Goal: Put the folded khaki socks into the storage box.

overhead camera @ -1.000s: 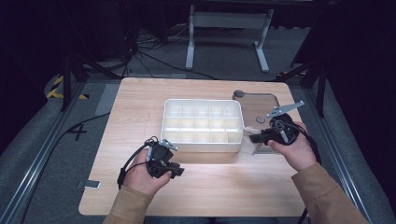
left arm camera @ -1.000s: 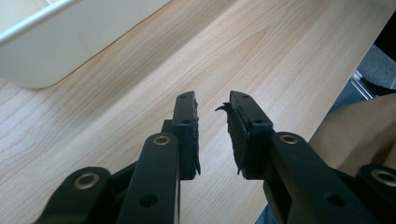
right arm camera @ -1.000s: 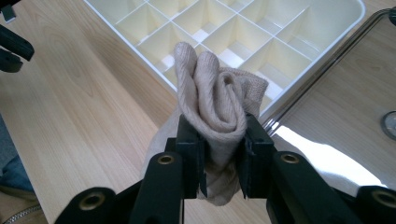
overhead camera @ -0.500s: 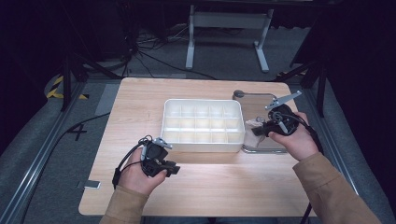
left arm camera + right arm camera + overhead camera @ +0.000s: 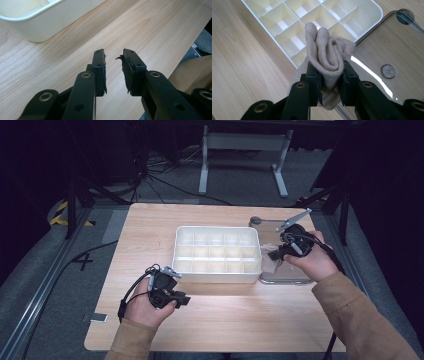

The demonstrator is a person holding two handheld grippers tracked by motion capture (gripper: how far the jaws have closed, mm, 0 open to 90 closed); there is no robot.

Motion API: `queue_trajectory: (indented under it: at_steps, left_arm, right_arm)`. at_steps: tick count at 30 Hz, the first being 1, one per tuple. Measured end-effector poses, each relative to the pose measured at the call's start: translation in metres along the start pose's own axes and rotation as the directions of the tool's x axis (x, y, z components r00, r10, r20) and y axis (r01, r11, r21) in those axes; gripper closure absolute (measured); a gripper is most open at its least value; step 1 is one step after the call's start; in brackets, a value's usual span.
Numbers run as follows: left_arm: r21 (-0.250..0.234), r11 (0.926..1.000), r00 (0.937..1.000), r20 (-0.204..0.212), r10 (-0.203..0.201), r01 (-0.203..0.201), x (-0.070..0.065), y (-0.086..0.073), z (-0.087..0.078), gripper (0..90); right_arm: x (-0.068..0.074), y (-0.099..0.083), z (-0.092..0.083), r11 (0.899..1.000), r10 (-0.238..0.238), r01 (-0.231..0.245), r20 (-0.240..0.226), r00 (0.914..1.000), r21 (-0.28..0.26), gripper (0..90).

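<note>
Jaws of our right gripper [image 5: 329, 82] are clamped on one rolled beige sock [image 5: 325, 57], its folds bulging up between the two black pads, while the jaws of our left gripper [image 5: 113, 72] stand apart with only bare wood between them. We count two grippers, one sock, one white compartment tray [image 5: 216, 251] and one clear lid [image 5: 285, 272] lying flat on the table [image 5: 150, 225]. In the high view the tray sits at the table's centre, showing two rows of five cells; the lid lies just beside it at three o'clock, and our right gripper [image 5: 280, 251] holds the sock over the seam between tray and lid. In the right gripper view the sock hangs above the tray's near corner, with the tray's cells at twelve o'clock and the lid [image 5: 387, 62] at three o'clock, a small round disc [image 5: 389, 71] showing on or under the lid. Our left gripper [image 5: 167, 292] rests near the table's front edge, at seven o'clock from the tray, and its own view catches the tray wall [image 5: 50, 20] at eleven o'clock. Against the earlier frames, our right hand has shifted towards twelve o'clock and lifted a little, carrying the sock with it; our left hand has barely stirred, and tray and lid lie where they were.
</note>
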State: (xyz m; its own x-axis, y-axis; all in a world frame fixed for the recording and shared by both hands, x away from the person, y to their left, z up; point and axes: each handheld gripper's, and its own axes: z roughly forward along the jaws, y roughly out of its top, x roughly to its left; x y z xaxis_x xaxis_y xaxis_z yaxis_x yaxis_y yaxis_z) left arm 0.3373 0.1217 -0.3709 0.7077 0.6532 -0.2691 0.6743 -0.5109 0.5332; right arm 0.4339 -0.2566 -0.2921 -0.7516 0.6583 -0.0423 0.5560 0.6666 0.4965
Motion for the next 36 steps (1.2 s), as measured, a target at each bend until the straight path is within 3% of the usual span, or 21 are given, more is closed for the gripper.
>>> queue_trajectory:
  at_steps: [8,14,27,36]
  left_arm:
    - [-0.003,0.9998,0.9990,-0.040,-0.021,0.021,0.003,-0.007,-0.002,70.9]
    - [-0.010,0.9995,0.9982,-0.052,-0.030,0.029,0.005,-0.012,-0.004,70.0]
    - [-0.016,0.9988,0.9979,-0.046,-0.046,0.045,0.006,-0.016,-0.007,68.8]
    - [-0.011,0.9992,0.9983,-0.044,-0.039,0.038,0.007,-0.015,-0.007,68.4]
  right_arm:
    - [-0.002,0.016,0.007,0.998,-0.056,0.056,0.009,0.9984,0.032,72.7]
    - [-0.005,0.026,0.014,0.996,-0.058,0.056,0.035,0.9977,0.064,72.7]
    - [-0.005,0.036,0.041,0.993,-0.090,0.087,0.034,0.9954,0.077,72.5]
    - [0.003,0.038,0.074,0.983,-0.132,0.125,0.042,0.9904,0.138,72.5]
